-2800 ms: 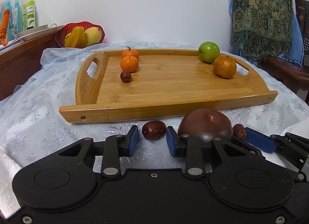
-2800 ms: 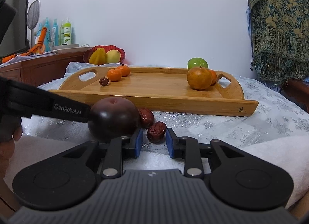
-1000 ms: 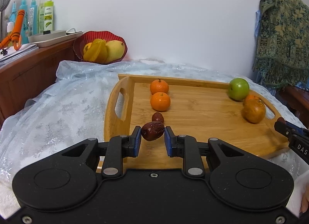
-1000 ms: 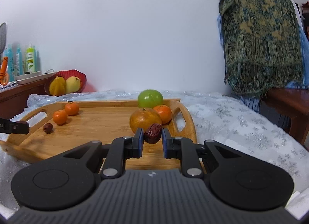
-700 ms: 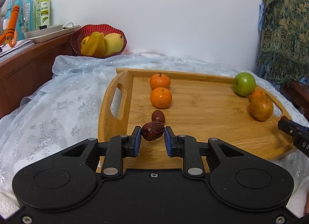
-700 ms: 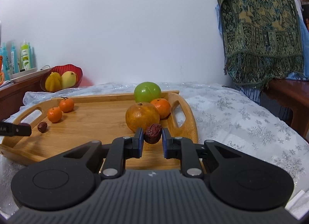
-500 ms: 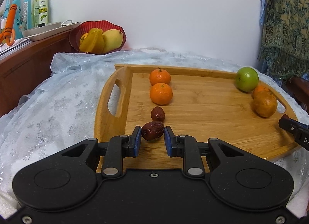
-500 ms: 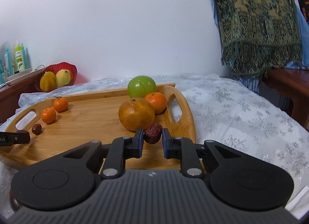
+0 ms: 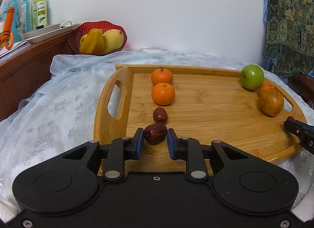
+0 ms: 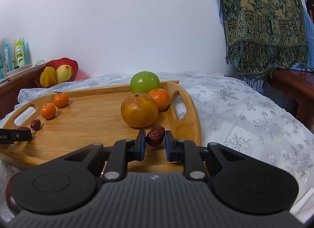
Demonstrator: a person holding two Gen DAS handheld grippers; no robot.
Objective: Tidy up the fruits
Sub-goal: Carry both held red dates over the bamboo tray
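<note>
Left claw [image 9: 155, 139] brackets date [image 9: 155, 136], long axis crosswise.

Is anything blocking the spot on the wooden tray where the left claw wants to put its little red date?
Nothing visible does. The left gripper has the date between its fingers, low over bare wood of the tray, just in front of the other date that ends the row of two tangerines.
</note>
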